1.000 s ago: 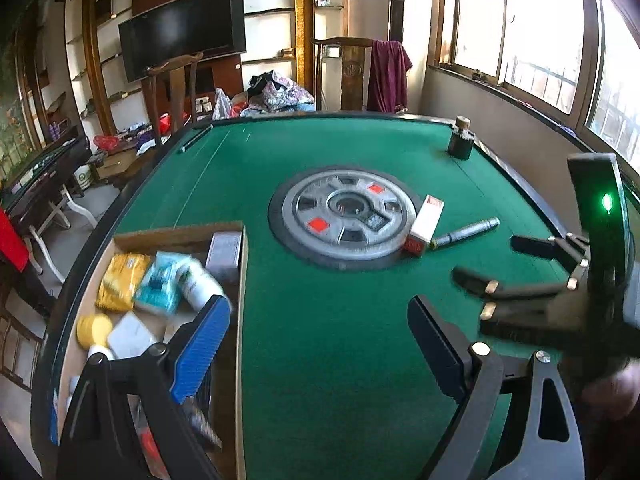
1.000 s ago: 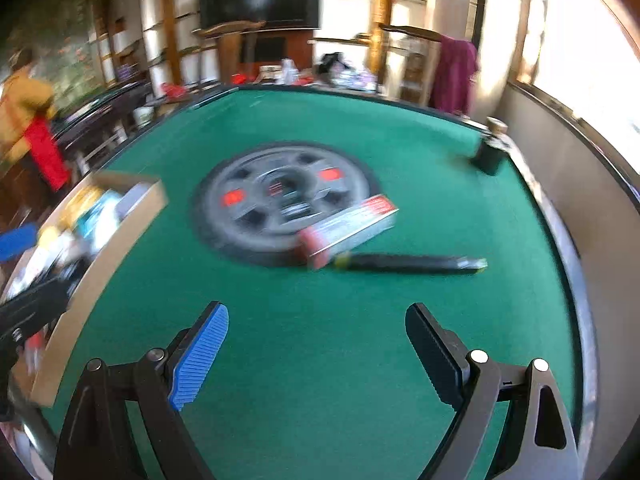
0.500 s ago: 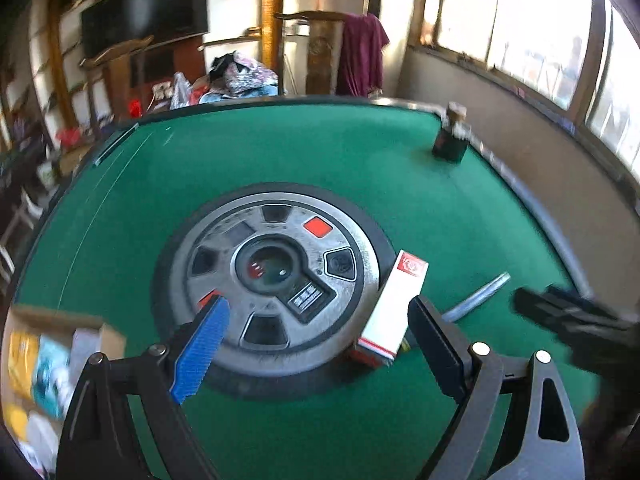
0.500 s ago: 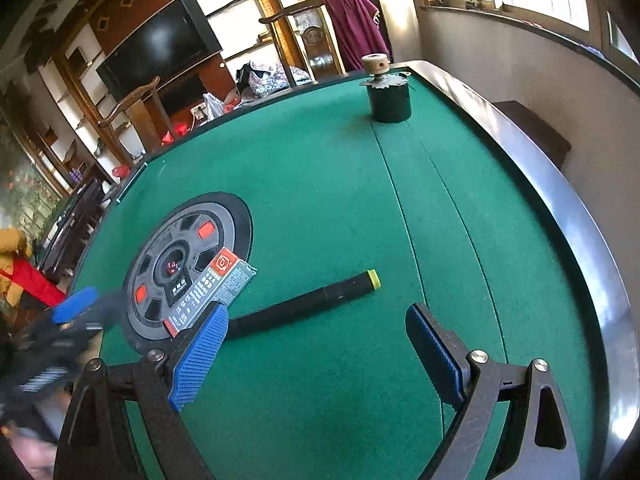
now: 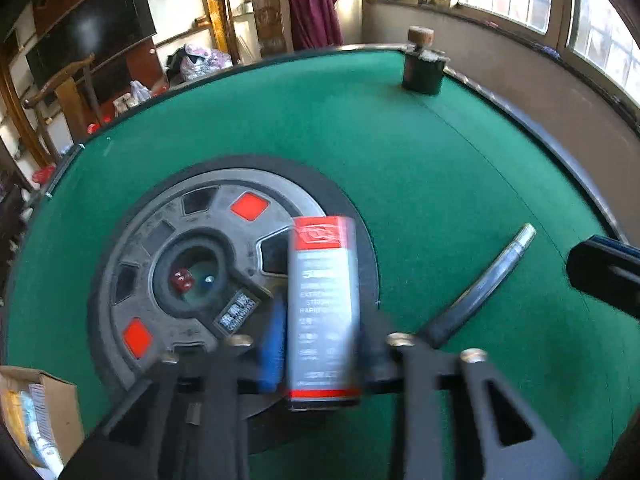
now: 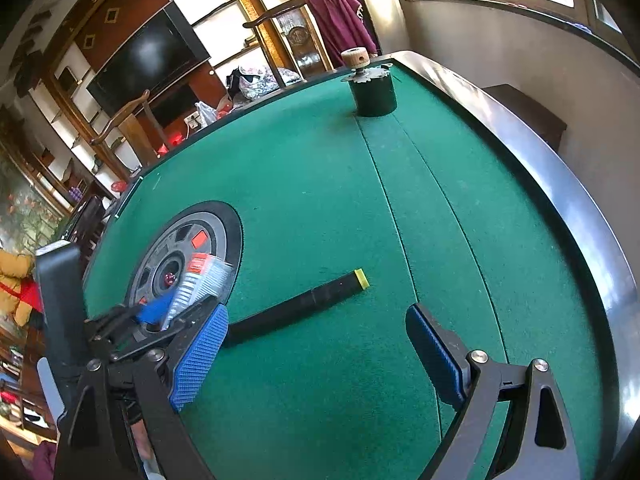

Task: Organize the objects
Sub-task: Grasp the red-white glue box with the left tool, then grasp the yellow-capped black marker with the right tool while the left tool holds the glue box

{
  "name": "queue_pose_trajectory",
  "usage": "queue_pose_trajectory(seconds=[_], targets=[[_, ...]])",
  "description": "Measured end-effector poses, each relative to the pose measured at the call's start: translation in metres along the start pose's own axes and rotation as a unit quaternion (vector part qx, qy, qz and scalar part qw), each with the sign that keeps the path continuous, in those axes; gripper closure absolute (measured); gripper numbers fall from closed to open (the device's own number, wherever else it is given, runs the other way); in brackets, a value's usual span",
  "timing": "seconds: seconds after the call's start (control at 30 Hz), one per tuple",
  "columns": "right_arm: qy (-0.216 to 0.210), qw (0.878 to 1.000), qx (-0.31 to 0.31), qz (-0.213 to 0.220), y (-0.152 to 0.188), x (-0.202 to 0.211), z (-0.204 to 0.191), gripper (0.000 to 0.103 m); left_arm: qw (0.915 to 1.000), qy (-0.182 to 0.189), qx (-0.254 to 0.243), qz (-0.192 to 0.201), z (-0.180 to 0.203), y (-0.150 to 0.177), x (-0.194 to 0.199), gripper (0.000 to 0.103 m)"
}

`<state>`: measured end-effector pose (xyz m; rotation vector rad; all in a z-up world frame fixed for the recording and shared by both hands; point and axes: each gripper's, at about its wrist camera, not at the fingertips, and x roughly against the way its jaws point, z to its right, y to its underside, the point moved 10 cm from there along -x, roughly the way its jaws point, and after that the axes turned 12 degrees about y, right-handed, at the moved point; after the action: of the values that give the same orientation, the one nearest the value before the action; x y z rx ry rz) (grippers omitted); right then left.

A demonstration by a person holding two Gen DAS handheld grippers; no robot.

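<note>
Left wrist view: left gripper (image 5: 320, 348) jaws are closing around the box (image 5: 323, 308), which lies over the dial's (image 5: 200, 272) rim mid-table (image 5: 400, 152). Gripped low, it could pivot loose. Right gripper (image 6: 316, 356) gapes empty above the pen (image 6: 296, 308).

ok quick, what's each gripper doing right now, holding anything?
Left gripper: closing, its jaws around the red-and-white box.
Right gripper: open, empty, above the green felt.

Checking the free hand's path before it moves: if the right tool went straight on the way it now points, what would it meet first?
Probably the bare green felt past the black pen, which lies left of centre. The right tool is open and empty; depth is hard to judge, so it may clip the pen's yellow end.
</note>
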<state>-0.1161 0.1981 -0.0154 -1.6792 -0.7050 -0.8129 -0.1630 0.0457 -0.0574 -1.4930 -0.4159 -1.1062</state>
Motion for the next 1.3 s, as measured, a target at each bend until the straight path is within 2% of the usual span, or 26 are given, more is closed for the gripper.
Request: queue_pose_trajectory(seconds=[0.17, 0.33, 0.4, 0.5, 0.6, 0.77, 0.83, 0.93, 1.0, 1.03, 1.1, 1.13, 1.2, 1.27, 1.3], targets=[[0.002, 1.0, -0.001, -0.014, 0.005, -0.009, 0.0, 0.009, 0.9997, 0.002, 0.019, 0.016, -0.004, 0.005, 0.013, 0.077], [-0.003, 1.0, 0.007, -0.026, 0.011, -0.018, -0.004, 0.01, 0.9966, 0.02, 0.065, 0.046, -0.015, 0.016, 0.056, 0.077], [-0.003, 1.0, 0.01, -0.019, 0.01, -0.018, -0.005, 0.01, 0.9944, 0.038, 0.078, 0.061, -0.014, 0.026, 0.08, 0.077], [-0.028, 1.0, 0.009, 0.007, 0.003, -0.008, -0.012, 0.009, 0.9909, 0.059, 0.094, 0.077, -0.012, 0.043, 0.111, 0.077], [-0.061, 0.998, 0.013, -0.017, 0.005, -0.006, -0.029, 0.009, 0.9886, 0.063, 0.1, 0.093, -0.013, 0.063, 0.139, 0.077], [-0.015, 0.997, -0.006, -0.07, 0.024, -0.02, -0.03, 0.01, 0.9868, 0.049, 0.099, 0.118, -0.024, 0.091, 0.175, 0.076], [0.02, 0.996, 0.002, -0.085, 0.029, -0.03, -0.032, 0.01, 0.9857, 0.051, 0.103, 0.123, -0.03, 0.099, 0.181, 0.076], [0.071, 0.995, 0.025, -0.069, 0.022, -0.038, -0.039, 0.014, 0.9848, 0.045, 0.108, 0.128, -0.041, 0.11, 0.185, 0.076], [0.088, 0.993, 0.032, -0.074, 0.018, -0.046, -0.045, 0.023, 0.9835, 0.045, 0.113, 0.135, -0.048, 0.115, 0.19, 0.076], [0.1, 0.991, 0.039, -0.075, 0.015, -0.052, -0.05, 0.023, 0.9829, 0.046, 0.115, 0.136, -0.051, 0.117, 0.192, 0.076], [0.122, 0.988, 0.064, -0.065, 0.012, -0.057, -0.061, 0.04, 0.981, 0.047, 0.122, 0.143, -0.058, 0.121, 0.197, 0.076], [0.135, 0.985, 0.088, -0.058, 0.011, -0.06, -0.071, 0.044, 0.9803, 0.047, 0.125, 0.146, -0.061, 0.123, 0.2, 0.076], [0.146, 0.982, 0.113, -0.048, 0.012, -0.062, -0.083, 0.064, 0.9785, 0.048, 0.132, 0.151, -0.068, 0.128, 0.204, 0.076], [0.141, 0.981, 0.125, -0.042, 0.016, -0.06, -0.094, 0.079, 0.977, 0.051, 0.139, 0.153, -0.073, 0.131, 0.206, 0.076], [0.137, 0.981, 0.131, -0.042, 0.02, -0.058, -0.098, 0.082, 0.9766, 0.052, 0.141, 0.154, -0.074, 0.133, 0.207, 0.076]])
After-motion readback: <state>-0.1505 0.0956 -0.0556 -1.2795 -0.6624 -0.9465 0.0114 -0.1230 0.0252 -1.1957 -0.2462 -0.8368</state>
